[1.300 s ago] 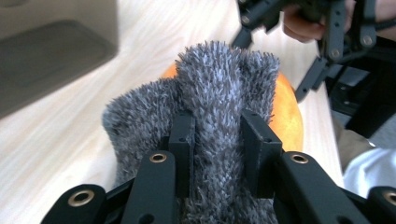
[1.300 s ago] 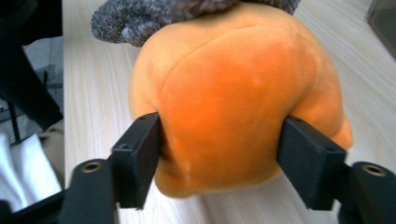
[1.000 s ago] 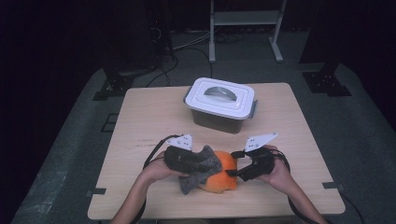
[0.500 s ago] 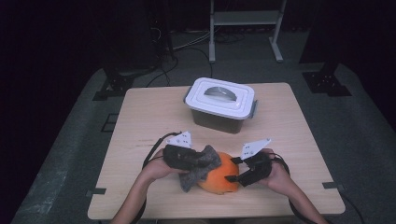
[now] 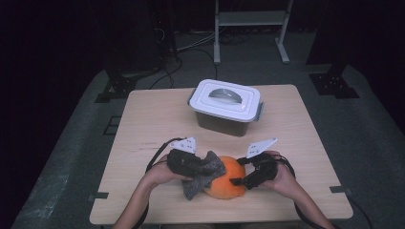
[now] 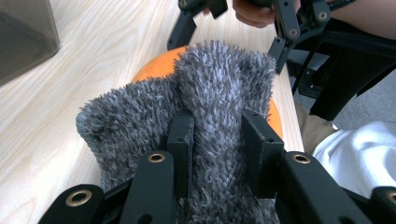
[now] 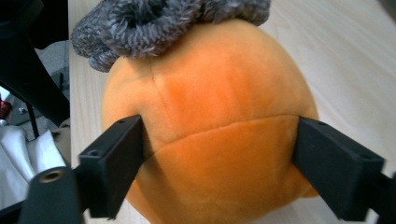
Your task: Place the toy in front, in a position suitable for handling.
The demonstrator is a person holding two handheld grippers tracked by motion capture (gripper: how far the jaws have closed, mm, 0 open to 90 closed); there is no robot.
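On the left of the high view, your left hand gripped the left gripper, its grey plate pointing away from you and its cable looping back along the table. Its jaws were pinched together on a fold of the grey fuzzy cloth; in the left gripper view the two black pads pressed into the pile of that cloth from either side, with the rest draped forward over the orange plush ball.

That ball sat on the table near your edge, between your two hands, with the cloth lying across its left side and top and trailing down onto the wood in front of it.

To the right, your right hand held the right gripper turned in toward the ball. In the right gripper view its jaws stood wide and clamped on the ball's flanks, the plush dimpling where the left pad met it, and the cloth bunched on top. Those jaws had just been opening again, with the ball between them.

Beyond all this, toward the far edge and well apart from your hands, stood a white-lidded box, closed.
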